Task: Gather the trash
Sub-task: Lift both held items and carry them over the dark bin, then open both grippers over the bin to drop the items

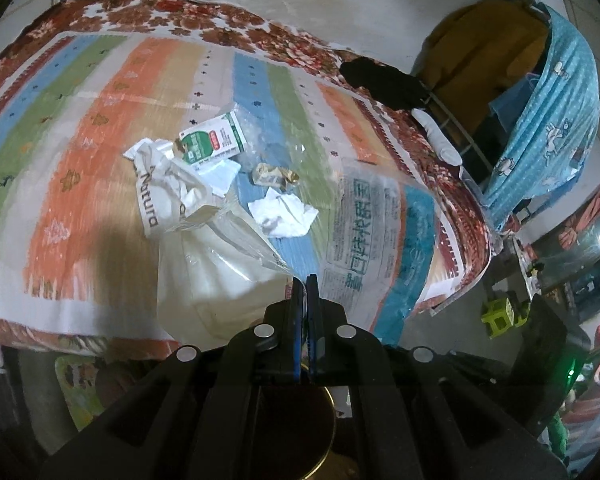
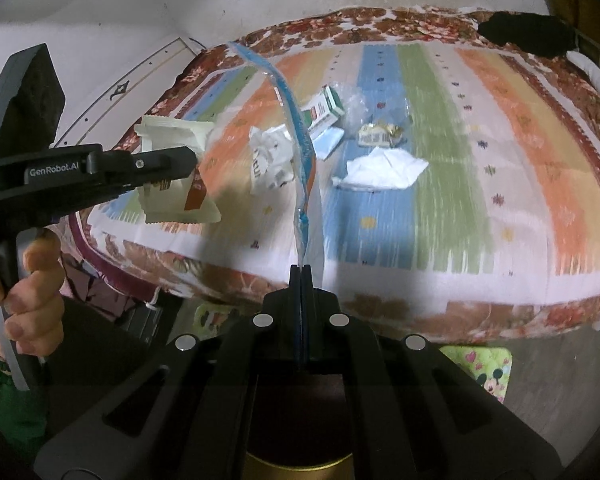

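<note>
Trash lies in a loose cluster on the striped bed cover, and two pieces of it are already up in the air. Nearest, the right tongs are clamped shut on the lower edge of a clear plastic bag with a blue strip, which rises edge-on from the tips and blocks part of the cluster behind it. The left tongs are closed as well; in the left wrist view a clear bag with a cream paper lining hangs just ahead of the tips, and the right wrist view shows those tongs pinching a white wrapper with a brown patch out past the left edge of the cover. A hand wraps the handle of that tool.

Beyond the blue-strip bag, on the cover's middle stripes, a crumpled white tissue lies nearest the front edge. Just behind it sits a small gold-and-white candy wrapper. To the left of that is a green-and-white carton resting partly on a pale blue paper slip, and a crumpled printed paper is beside them, partly hidden by the bag. At the cover's far right corner lies a black cloth.
</note>
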Tool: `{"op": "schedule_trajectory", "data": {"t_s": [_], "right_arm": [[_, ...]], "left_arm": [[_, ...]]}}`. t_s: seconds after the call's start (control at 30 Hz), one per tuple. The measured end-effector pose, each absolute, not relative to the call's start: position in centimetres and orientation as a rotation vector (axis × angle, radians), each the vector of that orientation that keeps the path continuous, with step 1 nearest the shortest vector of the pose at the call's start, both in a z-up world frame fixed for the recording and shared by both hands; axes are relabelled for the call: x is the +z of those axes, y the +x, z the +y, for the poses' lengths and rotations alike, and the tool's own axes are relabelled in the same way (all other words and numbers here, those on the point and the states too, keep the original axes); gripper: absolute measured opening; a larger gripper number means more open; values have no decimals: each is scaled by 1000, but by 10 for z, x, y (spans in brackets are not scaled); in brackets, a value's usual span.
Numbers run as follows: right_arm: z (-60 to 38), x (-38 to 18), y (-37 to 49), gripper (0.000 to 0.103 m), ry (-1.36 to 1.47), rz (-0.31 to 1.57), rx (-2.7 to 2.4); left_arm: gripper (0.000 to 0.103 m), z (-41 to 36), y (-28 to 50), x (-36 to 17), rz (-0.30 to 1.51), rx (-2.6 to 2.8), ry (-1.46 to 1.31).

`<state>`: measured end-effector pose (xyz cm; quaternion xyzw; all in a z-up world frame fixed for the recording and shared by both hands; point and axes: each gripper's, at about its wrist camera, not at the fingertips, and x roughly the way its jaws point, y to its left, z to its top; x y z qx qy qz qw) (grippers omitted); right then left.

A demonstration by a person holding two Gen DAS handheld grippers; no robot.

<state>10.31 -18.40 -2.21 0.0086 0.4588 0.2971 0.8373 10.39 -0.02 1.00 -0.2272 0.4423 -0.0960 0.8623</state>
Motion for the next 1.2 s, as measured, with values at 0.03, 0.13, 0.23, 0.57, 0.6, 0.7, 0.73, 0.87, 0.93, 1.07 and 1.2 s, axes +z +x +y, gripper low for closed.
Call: {"op": "schedule_trajectory", "data": {"t_s": [0.03,0.13,0.23,0.57,0.6,0.7,0.73,0.87,0.93,1.07,1.2], "right_arm": [[-185,-23,101,0,20,975,631],[-185,-28,92,0,20,986,638],[-186,-34,83,0,21,1003,638],[-185,-64,56,0,-2,1094,638],[-186,-66,55,0,-2,1101,634],[-184,-75,49,0,-18,1128,625],[-182,-77,47,0,-28,1133,624],[-175,-90,41,0,-54,1165,610],[-173,-98,42,0,-53,1190,599],[-172,-111,49,0,-21,1251,584],[-174,-121,53,0,0,1296,567]], "left_arm": [[1,-2,100,8,929,-199,-477],[1,-8,90,3,932,-199,-466],[1,-14,81,-1,933,-195,-455],[1,-32,53,-24,971,-192,-433],[1,-33,52,-26,977,-190,-431],[1,-36,48,-32,992,-183,-425],[1,-37,46,-34,995,-183,-425],[1,-44,45,-47,1037,-169,-422],[1,-46,48,-59,1077,-152,-438],[1,-41,55,-84,1169,-129,-523],[2,-36,58,-97,1216,-106,-572]]}}
